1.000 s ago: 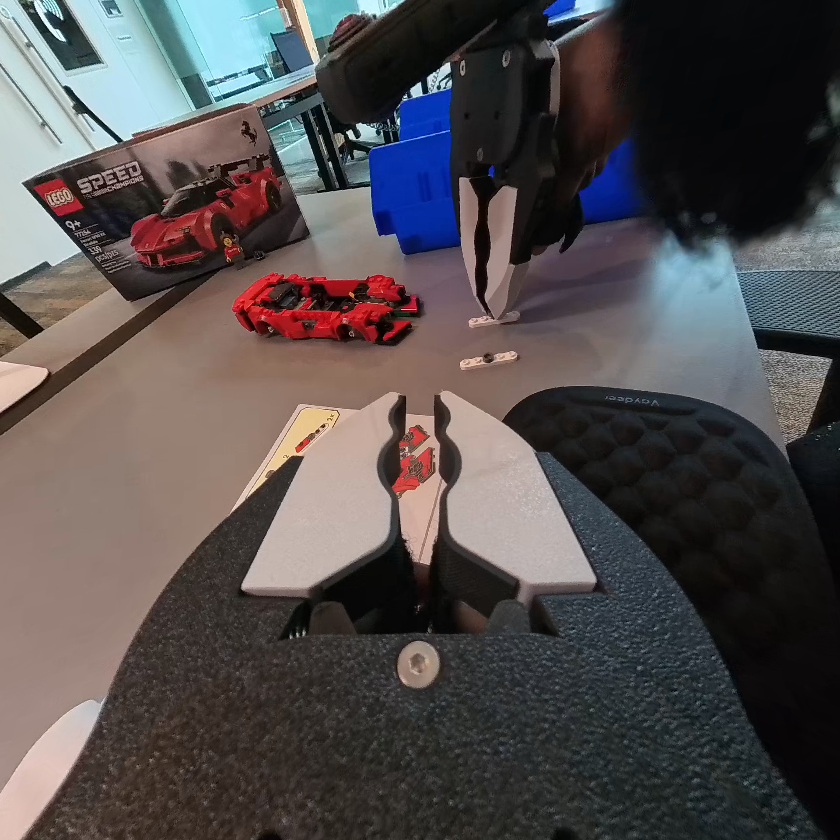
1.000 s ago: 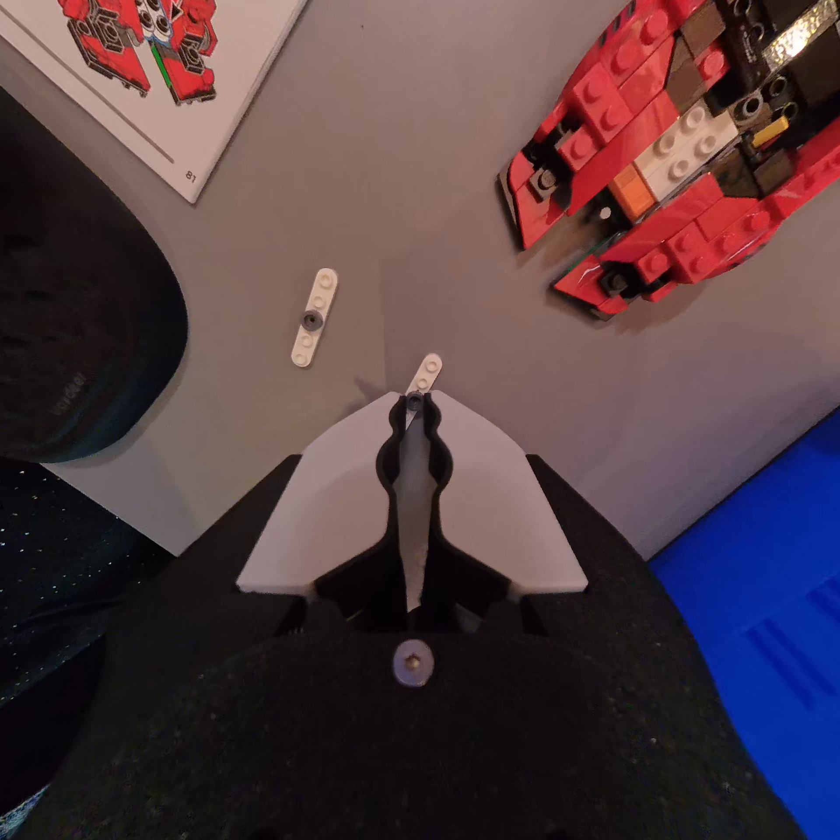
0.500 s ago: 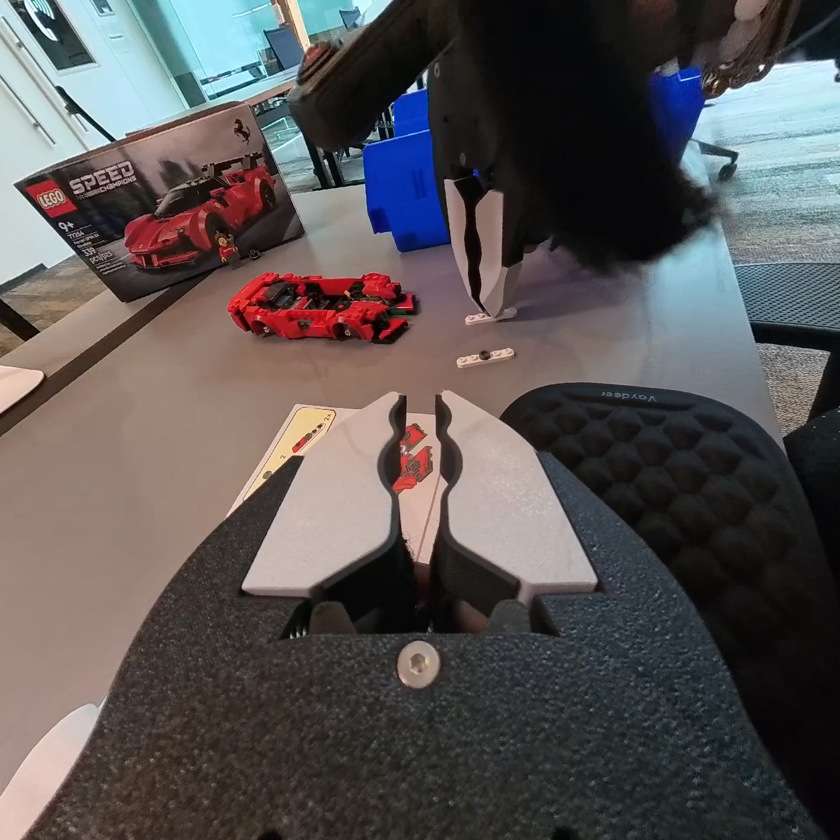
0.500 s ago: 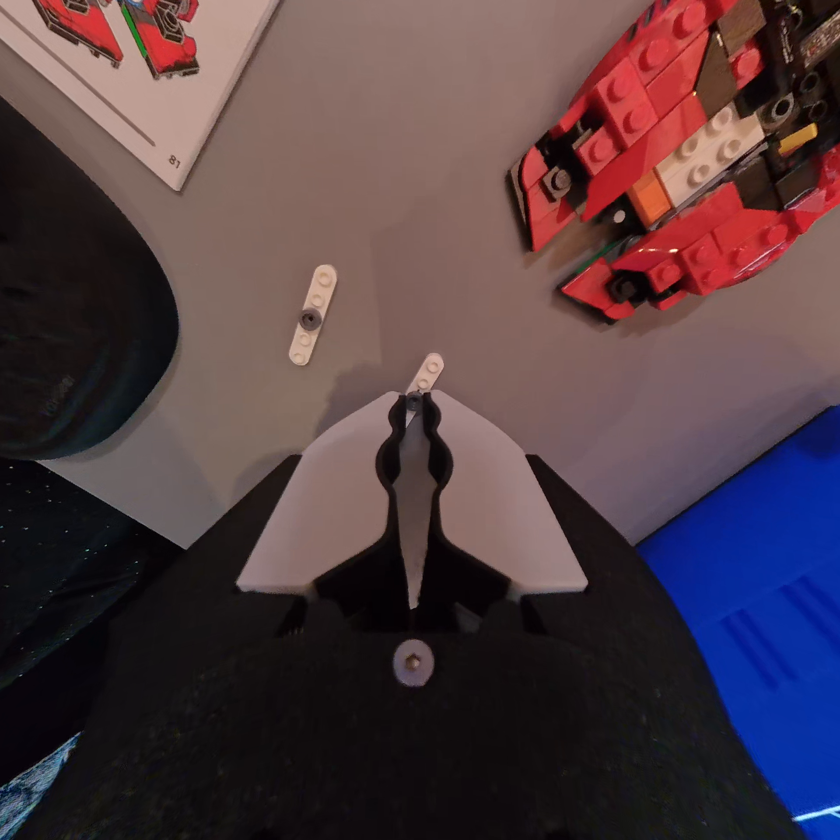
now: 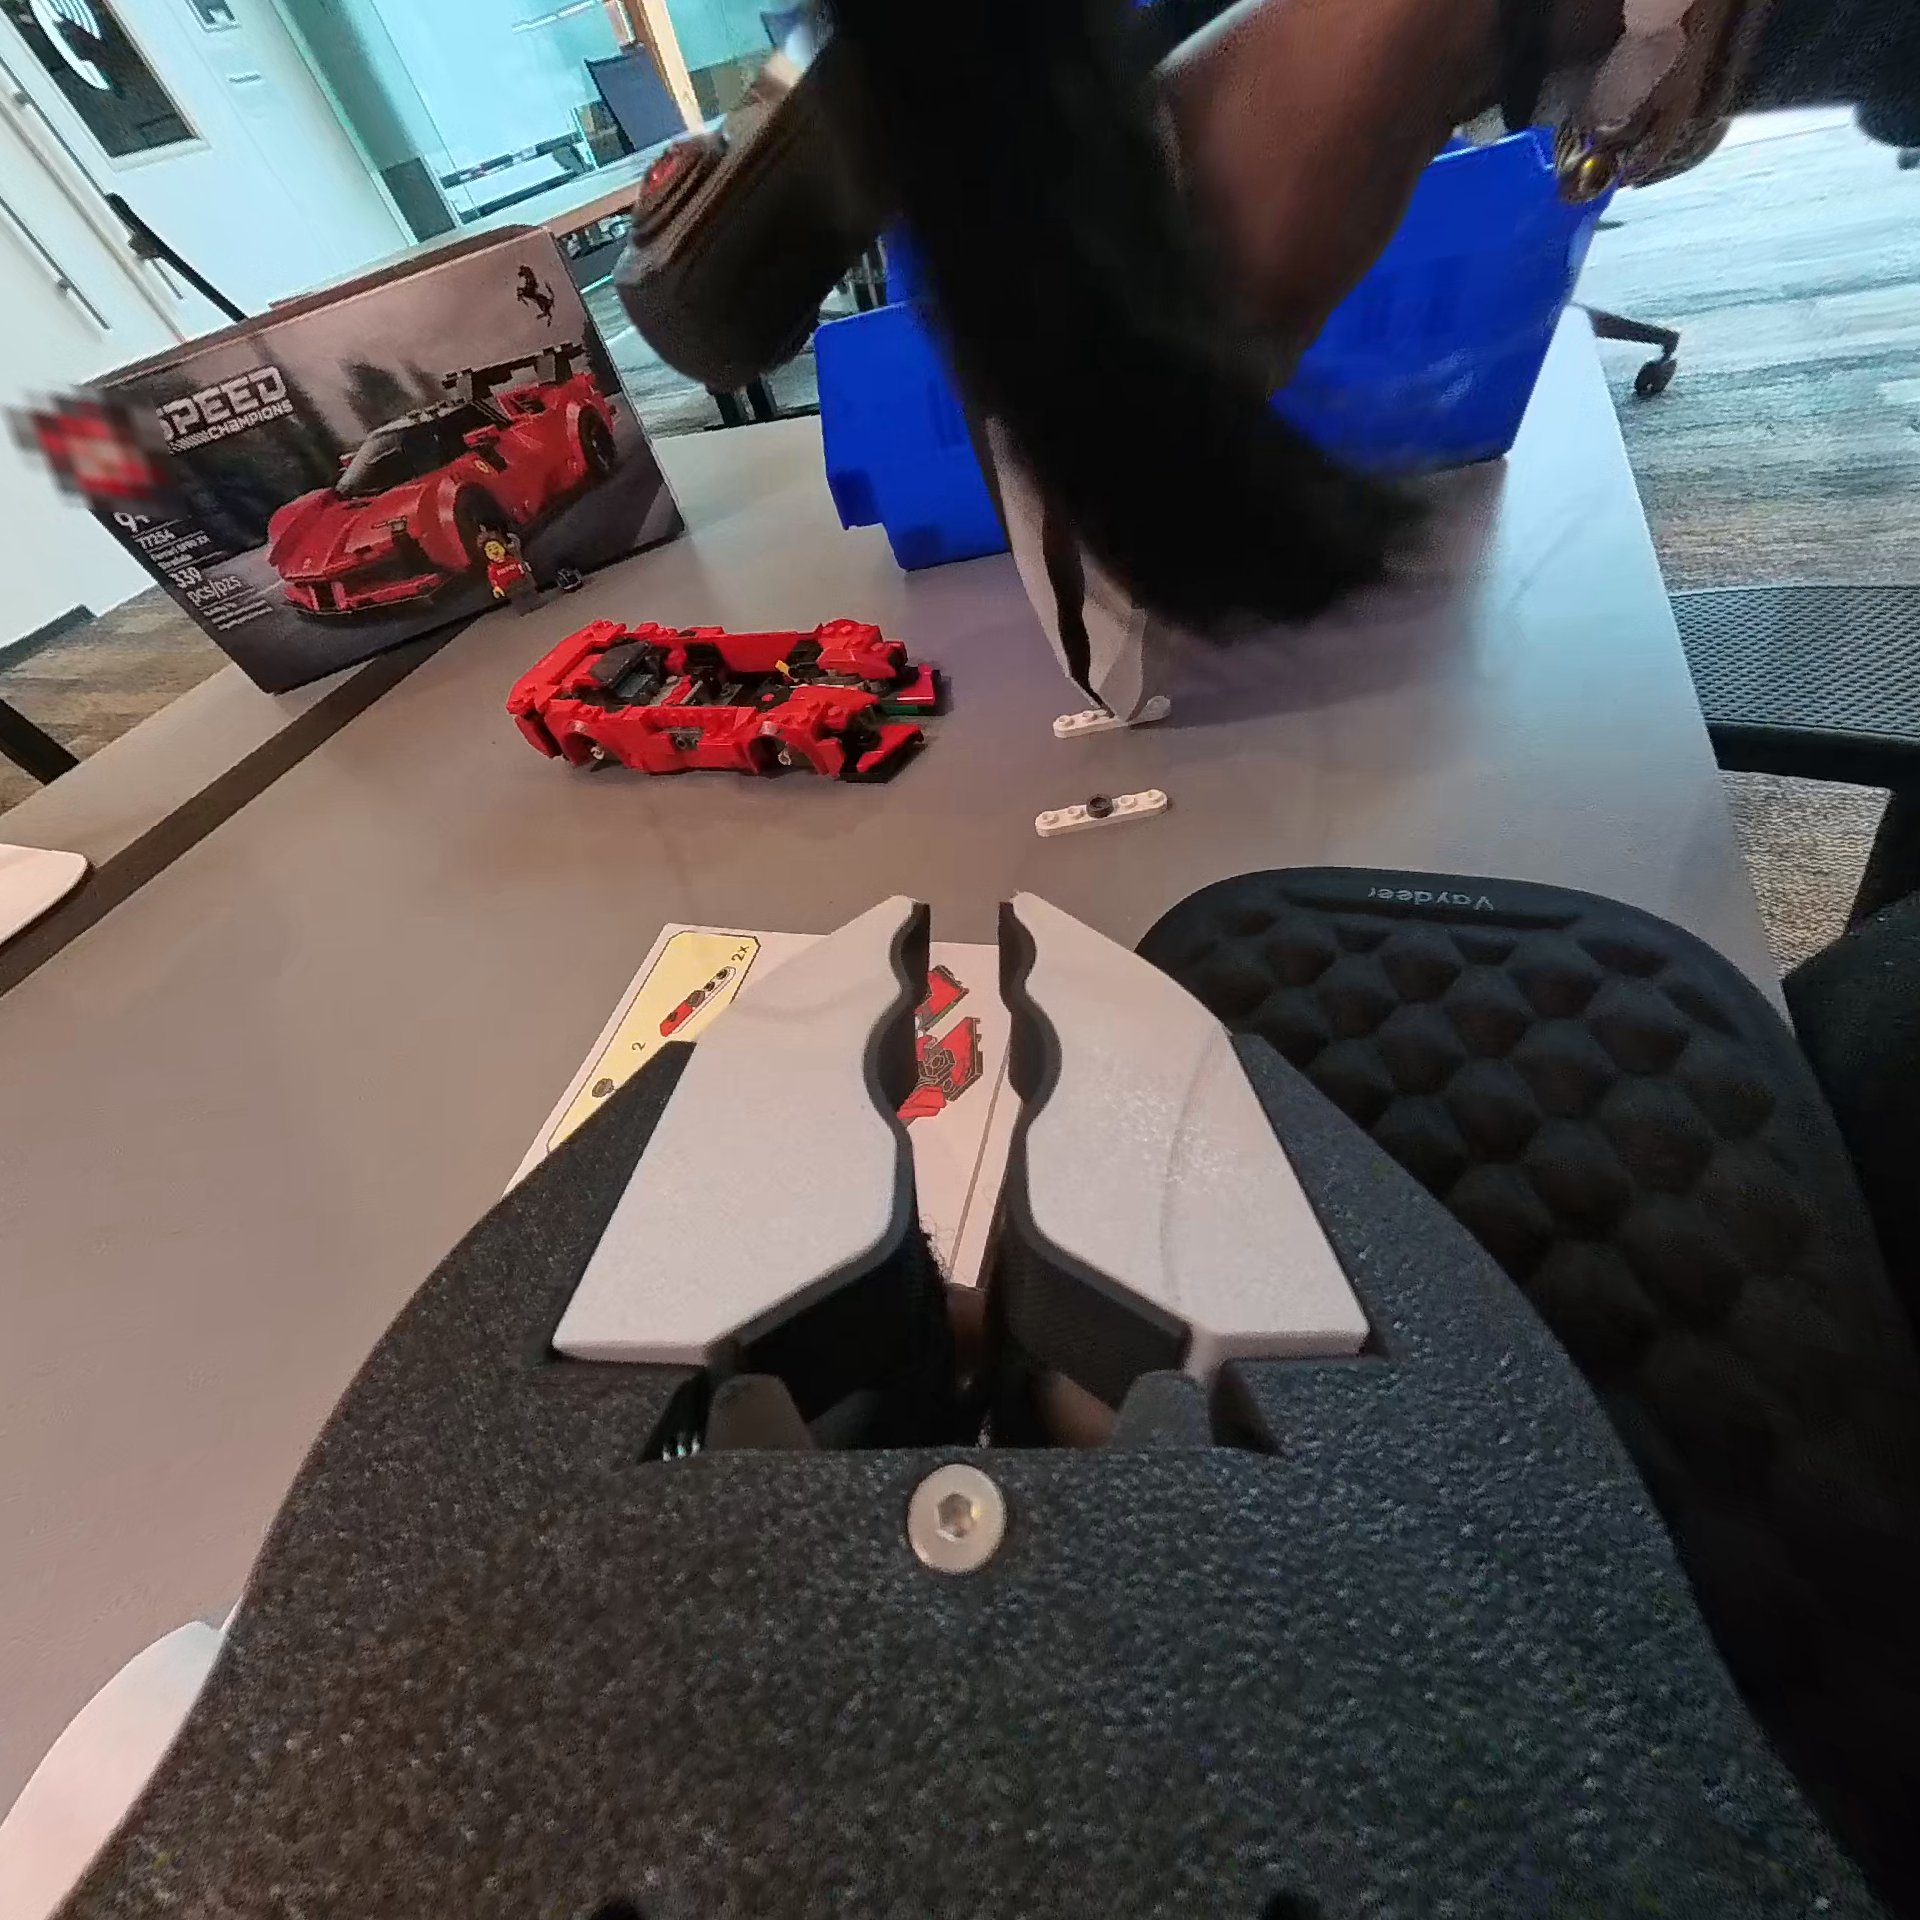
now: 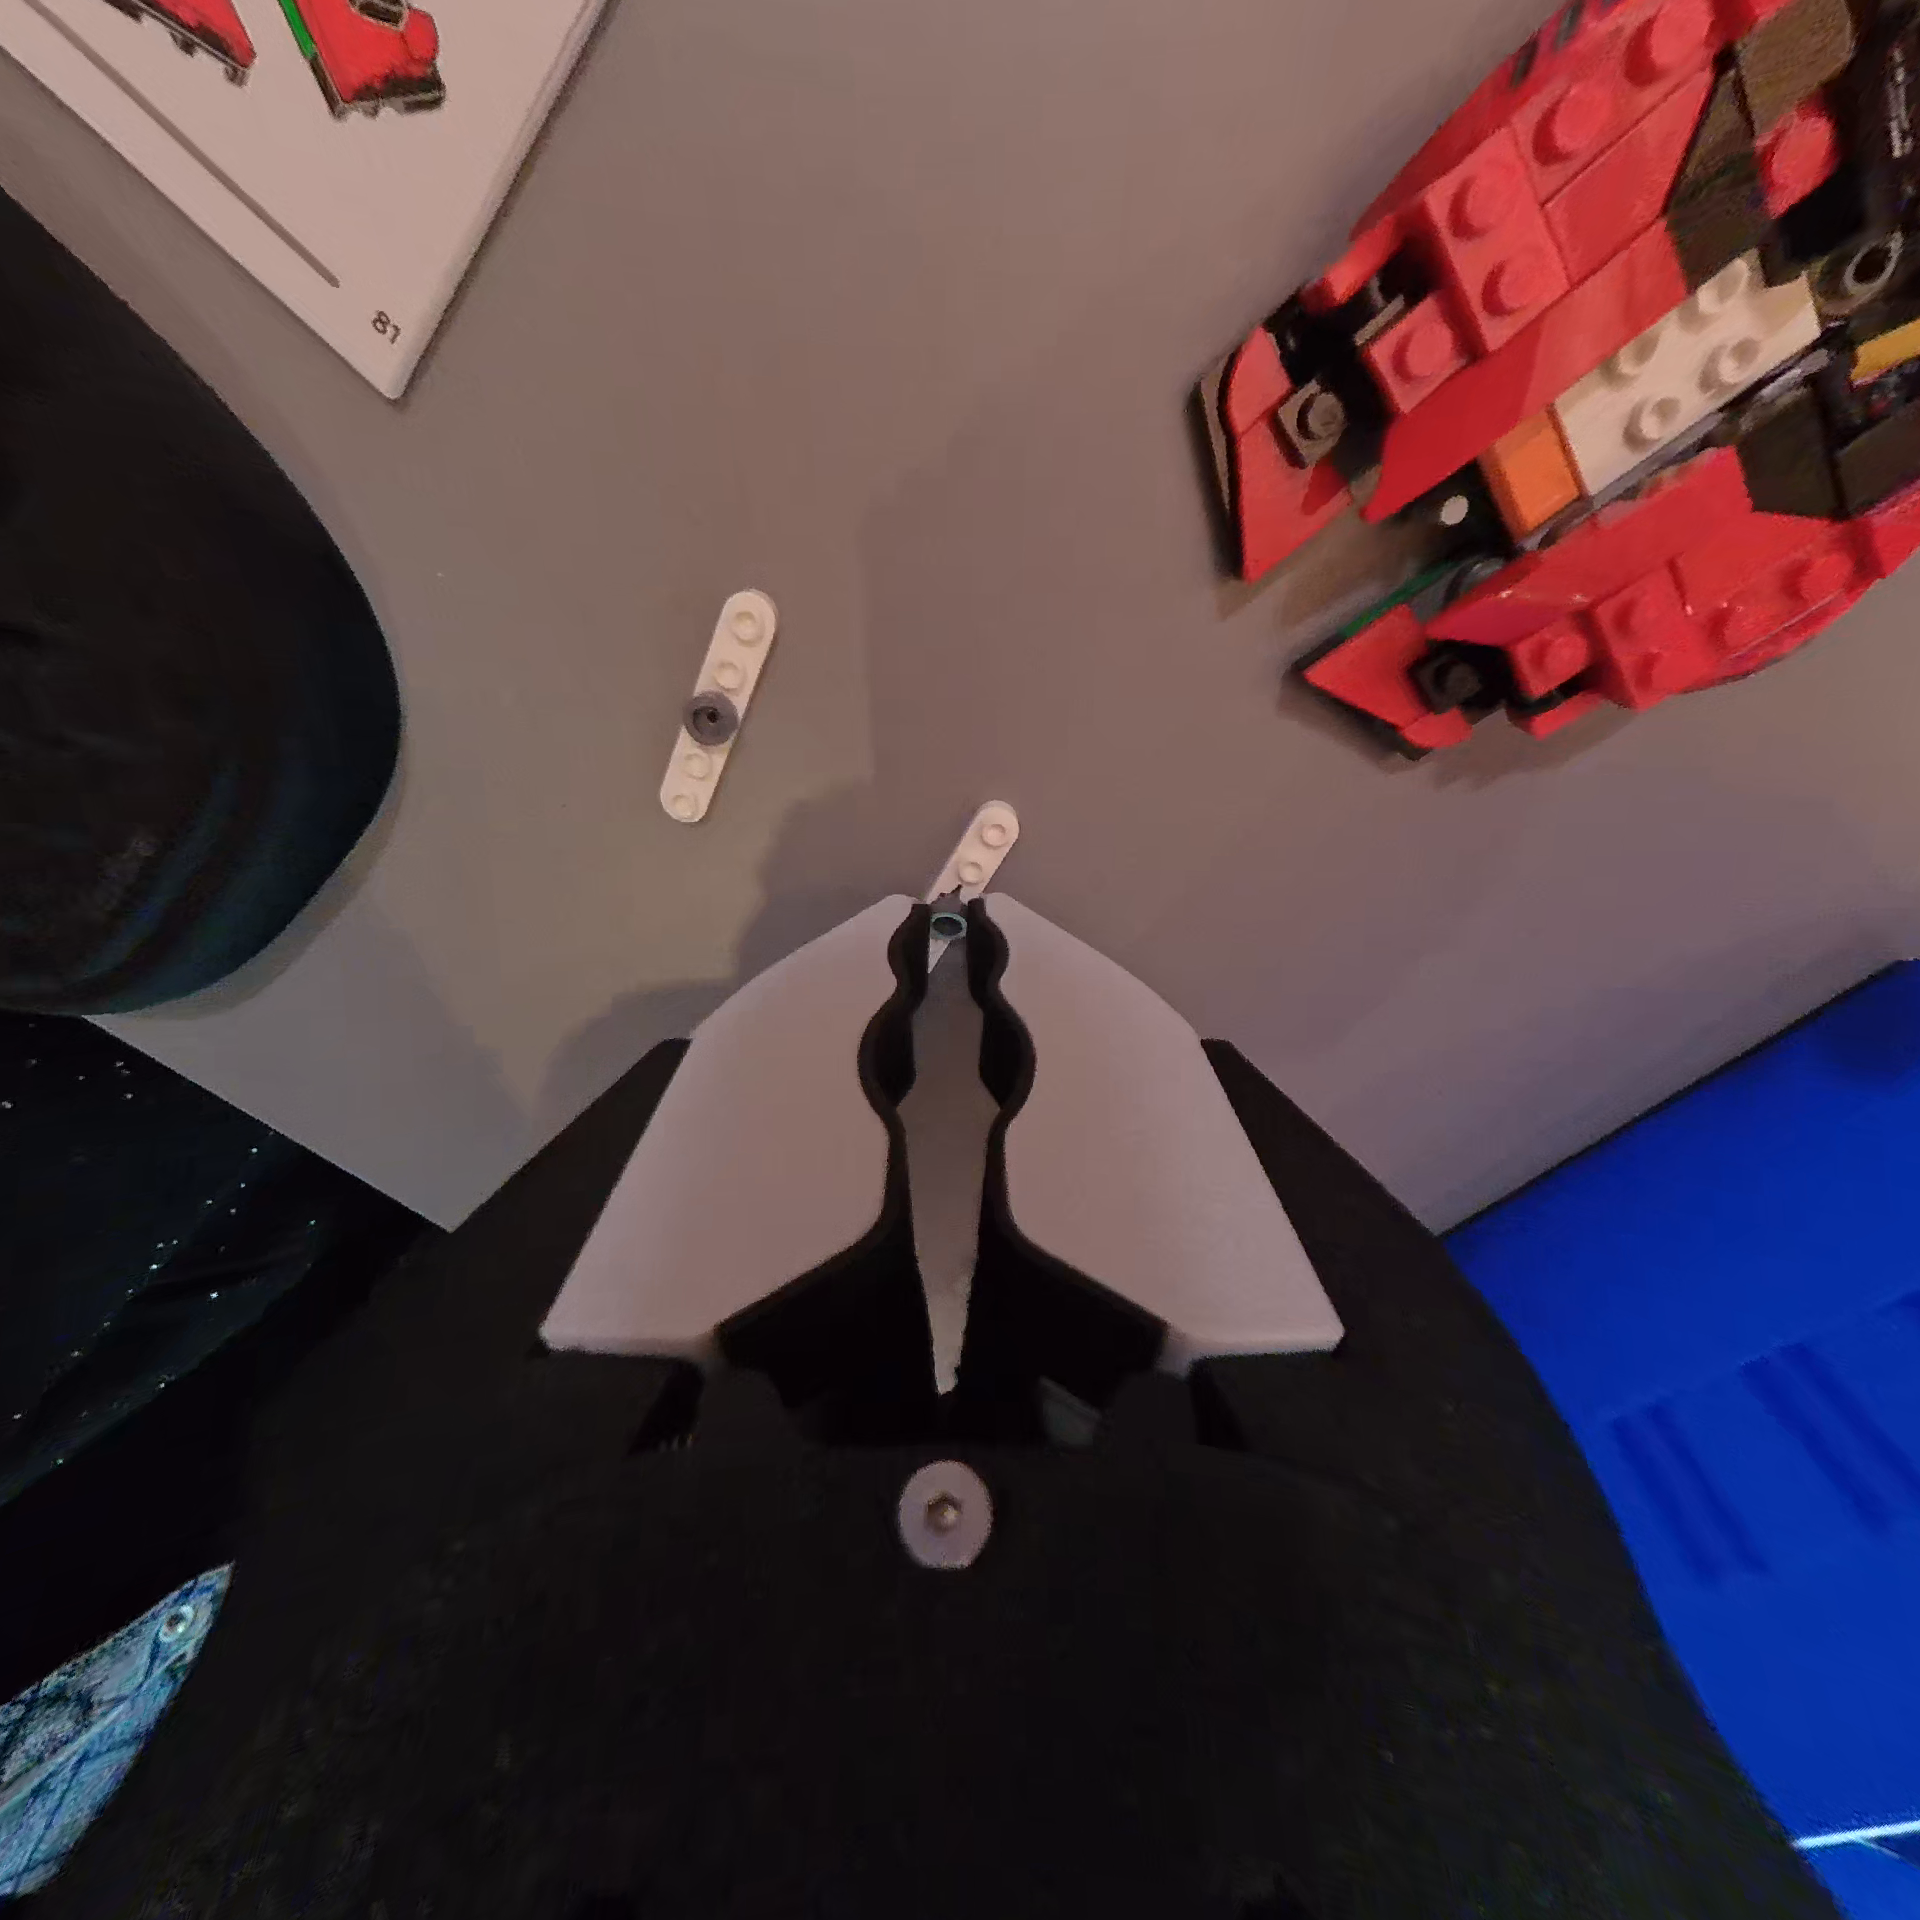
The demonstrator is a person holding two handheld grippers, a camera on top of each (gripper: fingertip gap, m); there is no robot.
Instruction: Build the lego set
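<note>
My right gripper (image 6: 948, 923) points down at the grey table and is shut on a small dark round stud (image 6: 948, 927). It holds the stud against a white plate (image 6: 987, 836) lying on the table. It also shows in the left wrist view (image 5: 1107, 704), tips on that plate (image 5: 1081, 722). A second white plate with a dark stud (image 6: 719, 707) lies to its left, also visible in the left wrist view (image 5: 1101, 812). The part-built red car (image 5: 717, 696) sits further left. My left gripper (image 5: 964, 920) is shut and empty, above the instruction booklet (image 5: 665, 1018).
The set's box (image 5: 364, 488) stands at the back left. Blue bins (image 5: 914, 447) stand behind the right gripper. A black mesh chair back (image 5: 1507, 1091) presses against the table's near edge. A person's arm hangs above the right gripper. Spacing between my two grippers at the tips: around 15 cm.
The person's arm has swung forward over the right gripper. The right gripper stays on the white plate with the stud. The left gripper has not moved.
</note>
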